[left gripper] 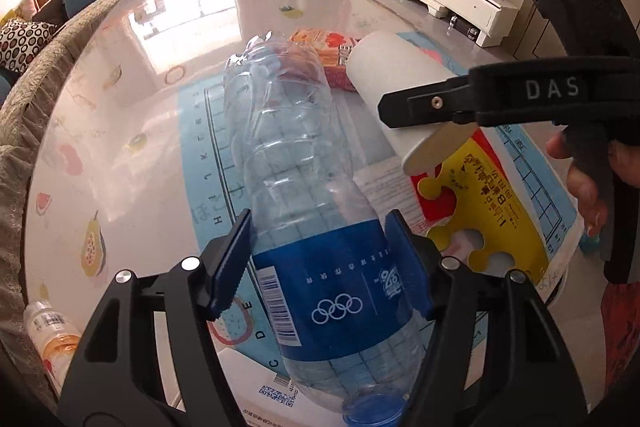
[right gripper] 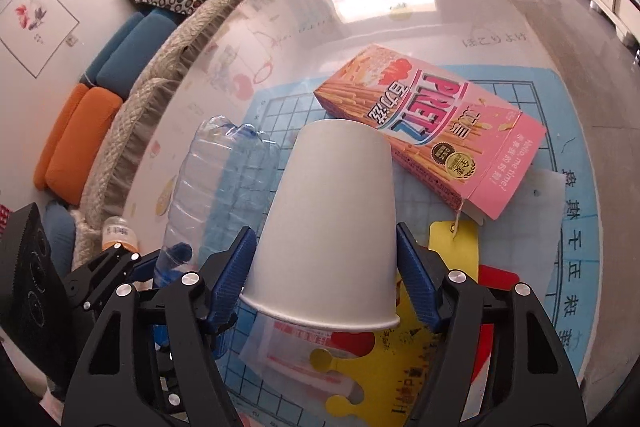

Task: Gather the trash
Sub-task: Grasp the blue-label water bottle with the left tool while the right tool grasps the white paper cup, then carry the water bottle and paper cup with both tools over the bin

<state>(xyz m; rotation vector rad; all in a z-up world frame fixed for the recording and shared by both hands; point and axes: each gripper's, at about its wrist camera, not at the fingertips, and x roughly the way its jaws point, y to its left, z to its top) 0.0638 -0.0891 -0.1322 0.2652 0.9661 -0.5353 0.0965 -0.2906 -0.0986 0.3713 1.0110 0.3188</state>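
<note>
While grippers clamp, one bottle [left gripper: 320,211], one cup [right gripper: 332,227].

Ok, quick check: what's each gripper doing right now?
Left gripper: shut on the plastic bottle.
Right gripper: shut on the paper cup.

Pink snack box [right gripper: 436,131] read "PRETZ" & "Hello, me time!"; right gripper's [left gripper: 424,105] arm said "DAS"; grid mat [left gripper: 208,163] showed letters H, K, D, C.

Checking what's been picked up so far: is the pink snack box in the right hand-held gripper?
No, the right hand-held gripper holds a white paper cup; the pink snack box lies beyond.
</note>
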